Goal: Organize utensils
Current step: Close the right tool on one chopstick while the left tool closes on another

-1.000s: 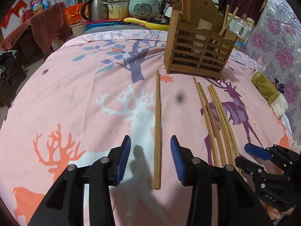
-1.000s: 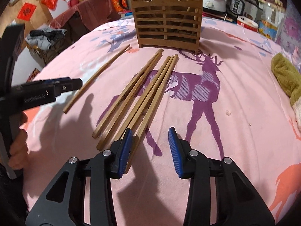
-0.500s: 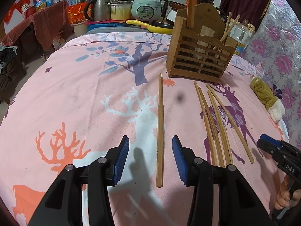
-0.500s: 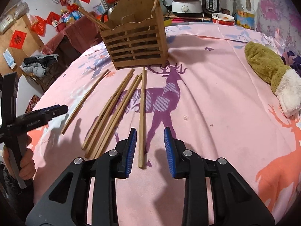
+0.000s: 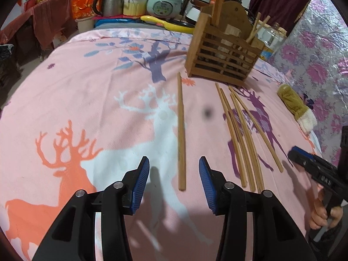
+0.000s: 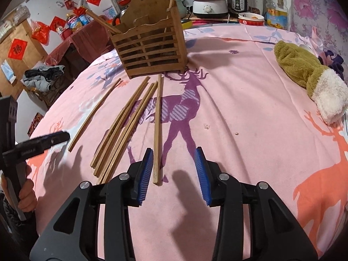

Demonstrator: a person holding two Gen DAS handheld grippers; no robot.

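A slatted wooden utensil holder (image 5: 224, 54) stands at the far side of the pink deer-print cloth, with a few chopsticks upright in it; it also shows in the right wrist view (image 6: 150, 50). A single chopstick (image 5: 181, 130) lies in line with my open, empty left gripper (image 5: 174, 180), its near end between the fingertips. Several chopsticks (image 5: 241, 139) lie in a bunch to the right. In the right wrist view one chopstick (image 6: 158, 128) lies apart from the bunch (image 6: 124, 130). My open, empty right gripper (image 6: 174, 169) hovers over its near end, which sits close to the left finger.
An olive and white plush sock (image 6: 308, 78) lies at the right side of the table. Kettles, a rice cooker and bottles (image 5: 139, 2) crowd the counter behind the table. A floral wall (image 5: 322, 65) is on the right.
Both grippers have pulled back and risen a little. The right gripper swung right, nudging one chopstick out of the bunch, closed partway, then opened wide. The left gripper stays open.
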